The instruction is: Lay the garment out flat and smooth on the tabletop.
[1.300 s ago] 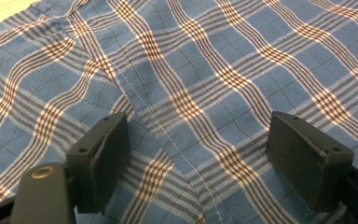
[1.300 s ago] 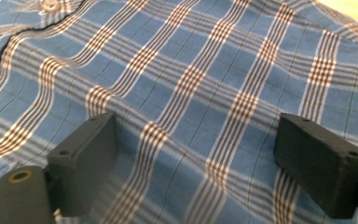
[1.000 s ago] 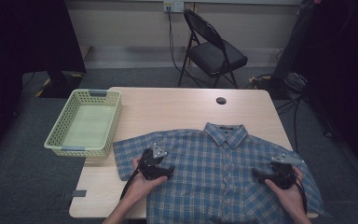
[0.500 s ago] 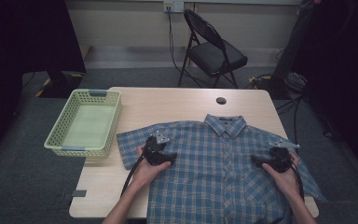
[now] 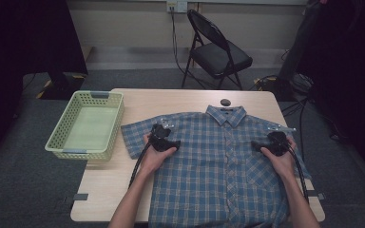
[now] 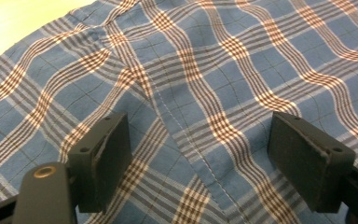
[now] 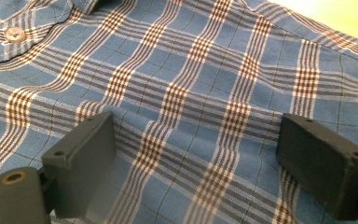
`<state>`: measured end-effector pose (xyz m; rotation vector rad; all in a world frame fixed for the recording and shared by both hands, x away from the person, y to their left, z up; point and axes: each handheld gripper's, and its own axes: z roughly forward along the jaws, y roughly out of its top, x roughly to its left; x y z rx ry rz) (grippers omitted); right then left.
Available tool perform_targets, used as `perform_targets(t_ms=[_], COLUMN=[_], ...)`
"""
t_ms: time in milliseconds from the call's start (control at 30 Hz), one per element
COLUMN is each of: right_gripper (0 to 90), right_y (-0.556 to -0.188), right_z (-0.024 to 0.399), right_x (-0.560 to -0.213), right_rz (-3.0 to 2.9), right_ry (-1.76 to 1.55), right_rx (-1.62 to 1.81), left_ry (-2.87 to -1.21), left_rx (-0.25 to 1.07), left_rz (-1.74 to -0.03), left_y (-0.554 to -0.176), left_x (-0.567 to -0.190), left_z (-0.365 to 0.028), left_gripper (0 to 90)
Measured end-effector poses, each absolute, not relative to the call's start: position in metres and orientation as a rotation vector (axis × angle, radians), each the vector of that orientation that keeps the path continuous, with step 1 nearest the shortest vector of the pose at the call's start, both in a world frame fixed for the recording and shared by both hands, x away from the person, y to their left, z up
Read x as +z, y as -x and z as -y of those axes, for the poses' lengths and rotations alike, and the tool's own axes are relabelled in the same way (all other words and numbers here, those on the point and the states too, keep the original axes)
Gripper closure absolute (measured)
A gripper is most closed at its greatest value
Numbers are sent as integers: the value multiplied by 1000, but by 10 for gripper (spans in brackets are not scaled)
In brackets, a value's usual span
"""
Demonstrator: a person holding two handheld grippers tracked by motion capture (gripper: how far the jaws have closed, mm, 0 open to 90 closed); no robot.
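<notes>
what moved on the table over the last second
The shirt slid up the table, away from the person, its collar nearer the small black disc. The left gripper and right gripper travelled with it, resting on the cloth, jaws wide in both gripper views, nothing pinched. The basket, the disc and the chair stayed put.

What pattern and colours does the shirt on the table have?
The shirt is a blue plaid crossed by white and dark brown stripes, clearest in the left gripper view.
</notes>
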<state>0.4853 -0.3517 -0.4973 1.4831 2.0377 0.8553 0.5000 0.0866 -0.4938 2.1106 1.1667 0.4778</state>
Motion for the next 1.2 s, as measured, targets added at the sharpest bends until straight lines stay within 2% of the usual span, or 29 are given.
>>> perform_targets(t_ms=[67, 167, 200, 300, 433, 533, 600, 800, 900, 967, 1000, 1200], right_gripper=[128, 204, 199, 193, 182, 181, 181, 181, 187, 176, 154, 59], right_y=[-487, -475, -461, -445, -407, -375, -346, -320, -313, -311, -310, -321], right_z=[349, 345, 348, 352, 354, 343, 329, 319, 323, 329, 334, 352], right_x=[-491, -476, -461, -446, -430, -435, -450, -481, -490, -491, -492, -495], right_rz=[-2076, -2057, -2056, -2047, -2016, -2027, -2026, -2081, -2064, -2056, -2058, -2072], right_ry=[-1530, -1509, -1499, -1487, -1518, -1516, -1532, -1570, -1531, -1511, -1500, -1500], right_rx=[781, 758, 872, 976, 1015, 1048, 1041, 939, 846, 822, 817, 826], left_ry=[-2134, -2131, -2106, -2086, -2082, -2094, -2098, -2166, -2187, -2219, -2207, -2191], left_rx=[455, 372, 363, 367, 368, 318, 281, 188, 256, 357, 354, 369], left_rz=[-1163, -1108, -1087, -1002, -958, -931, -936, -903, -876, -869, -878, -884], left_y=[-500, -494, -489, -461, -422, -394, -378, -346, -339, -337, -339, -358], left_x=[-491, -483, -478, -462, -456, -459, -465, -486, -491, -492, -493, -495], left_z=[-87, -94, -96, -102, -105, -105, -103, -93, -91, -88, -88, -89], left_gripper=[223, 271, 258, 255, 265, 269, 275, 280, 283, 308, 283, 274])
